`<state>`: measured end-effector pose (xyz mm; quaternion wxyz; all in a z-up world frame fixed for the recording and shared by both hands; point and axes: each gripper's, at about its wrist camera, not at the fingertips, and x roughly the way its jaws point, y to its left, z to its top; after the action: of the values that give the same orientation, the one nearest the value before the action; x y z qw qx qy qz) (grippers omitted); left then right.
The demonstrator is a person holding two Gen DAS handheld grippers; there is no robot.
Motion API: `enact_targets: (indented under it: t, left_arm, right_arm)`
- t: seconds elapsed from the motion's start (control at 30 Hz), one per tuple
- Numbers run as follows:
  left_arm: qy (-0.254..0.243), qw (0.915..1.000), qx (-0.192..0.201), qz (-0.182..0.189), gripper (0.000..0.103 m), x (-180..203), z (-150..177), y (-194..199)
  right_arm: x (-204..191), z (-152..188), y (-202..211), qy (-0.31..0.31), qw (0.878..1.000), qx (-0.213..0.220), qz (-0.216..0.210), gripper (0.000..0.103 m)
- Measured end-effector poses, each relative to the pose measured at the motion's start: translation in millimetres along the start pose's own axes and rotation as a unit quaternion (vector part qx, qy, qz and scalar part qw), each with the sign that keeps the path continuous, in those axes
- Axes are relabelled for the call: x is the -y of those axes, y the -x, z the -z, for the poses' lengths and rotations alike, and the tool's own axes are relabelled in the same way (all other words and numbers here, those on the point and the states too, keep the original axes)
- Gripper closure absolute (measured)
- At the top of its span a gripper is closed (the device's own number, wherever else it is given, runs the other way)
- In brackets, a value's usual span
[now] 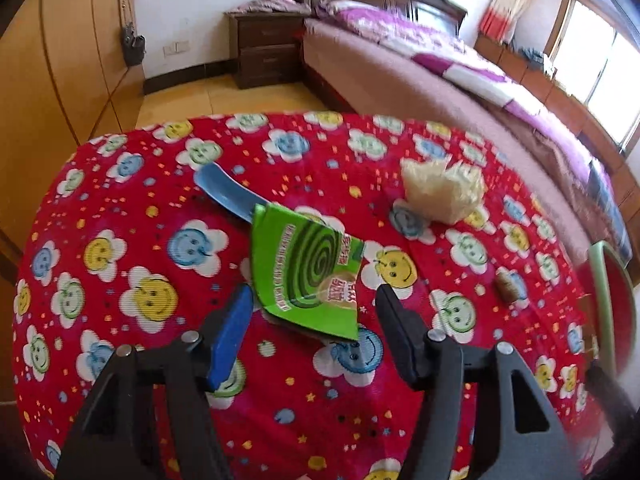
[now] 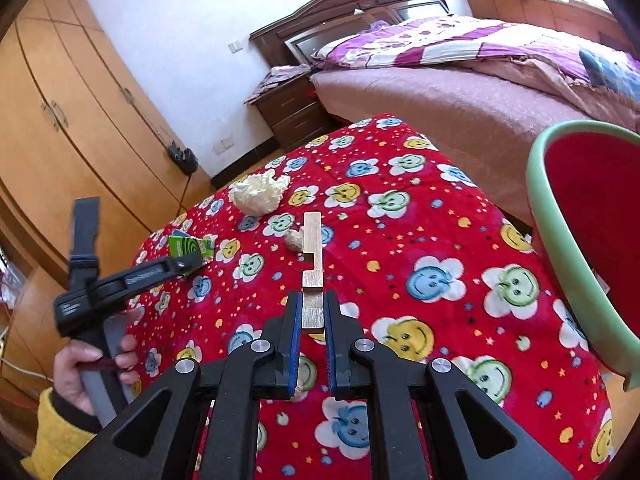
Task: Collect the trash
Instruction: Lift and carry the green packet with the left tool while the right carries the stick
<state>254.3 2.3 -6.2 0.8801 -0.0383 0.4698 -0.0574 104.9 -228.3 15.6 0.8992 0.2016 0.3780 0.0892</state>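
Trash lying scattered on surface [image 1: 120,208]. Left gripper [image 1: 316,296] hovering with jaws spread, straddling green packet [image 1: 308,272] near centre, blue scoop [image 1: 228,194] half under it. Right gripper [image 2: 313,308] clamping wooden strip [image 2: 312,256], probably heading for green-rimmed bin [image 2: 560,264] beside right edge. Crumpled wad [image 2: 258,192] sitting toward far edge.
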Motion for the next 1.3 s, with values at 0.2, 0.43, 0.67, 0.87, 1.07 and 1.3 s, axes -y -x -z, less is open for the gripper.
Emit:
enact_targets:
  t: [0.2, 0.43, 0.67, 0.87, 1.07, 1.3]
  left_arm:
    - [-0.025, 0.9987, 0.006, -0.043, 0.040, 14.8, -2.1, -8.6]
    - [-0.037, 0.9978, 0.022, -0.051, 0.047, 21.5, -0.4, -8.4]
    - [-0.025, 0.9991, 0.031, -0.013, 0.049, 22.0, 17.8, 16.9]
    - [-0.026, 0.9980, 0.051, 0.028, 0.049, 36.8, 35.9, 52.7]
    - [-0.056, 0.9938, 0.069, 0.067, 0.049, 73.5, 50.5, 86.9]
    - [-0.088, 0.9870, 0.070, 0.115, 0.049, 122.3, 60.1, 110.9]
  right_arm:
    - [14.6, 1.4, 11.7, -0.015, 1.000, 0.011, -0.003, 0.093]
    - [27.9, 3.5, 21.2, -0.034, 0.999, 0.018, 0.000, 0.093]
    - [34.4, 9.6, 42.8, -0.043, 0.999, 0.033, 0.003, 0.093]
    - [37.1, 14.9, 62.0, -0.048, 0.998, 0.045, 0.007, 0.093]
    - [43.7, 20.3, 86.6, -0.057, 0.996, 0.065, 0.013, 0.093]
    - [62.5, 27.7, 118.8, -0.078, 0.992, 0.092, 0.027, 0.093]
